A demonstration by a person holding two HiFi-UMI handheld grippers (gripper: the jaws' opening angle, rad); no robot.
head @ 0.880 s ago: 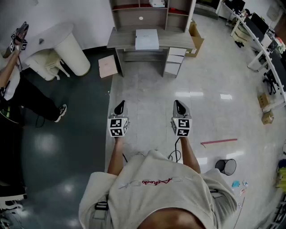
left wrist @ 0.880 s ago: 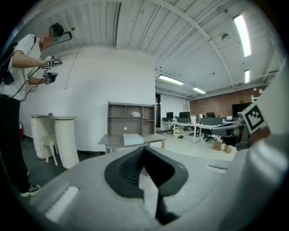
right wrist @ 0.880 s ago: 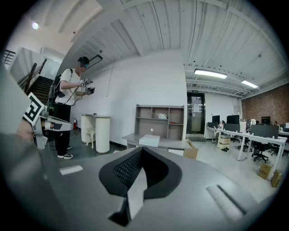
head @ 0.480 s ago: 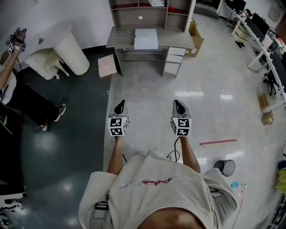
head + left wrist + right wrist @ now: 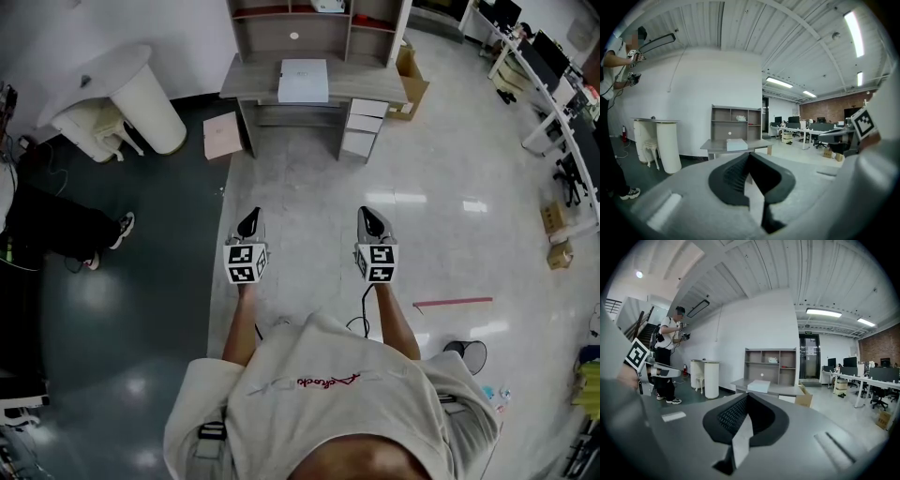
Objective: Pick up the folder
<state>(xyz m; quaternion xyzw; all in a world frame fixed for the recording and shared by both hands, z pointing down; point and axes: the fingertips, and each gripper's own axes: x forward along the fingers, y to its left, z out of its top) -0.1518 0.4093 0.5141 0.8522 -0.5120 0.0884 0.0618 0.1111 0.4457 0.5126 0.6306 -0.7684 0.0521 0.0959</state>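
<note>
**Head count of the room**

There are 2 grippers, the left gripper (image 5: 249, 223) and the right gripper (image 5: 372, 221), each with 1 marker cube (image 5: 246, 263). 1 grey desk (image 5: 248, 86) carries 1 white folder (image 5: 303, 81) and 1 shelf unit (image 5: 319, 37); 1 white drawer unit (image 5: 364, 127) sits under it. On the floor are 1 flat pink board (image 5: 222, 138), 1 open cardboard box (image 5: 410, 82), 2 smaller boxes (image 5: 551, 215), 1 dark bin (image 5: 466, 354) and 1 red strip (image 5: 453, 303). 1 white round table (image 5: 141, 94), 1 white chair (image 5: 94, 136) and 1 bystander (image 5: 47, 225) stand at the left.
</note>
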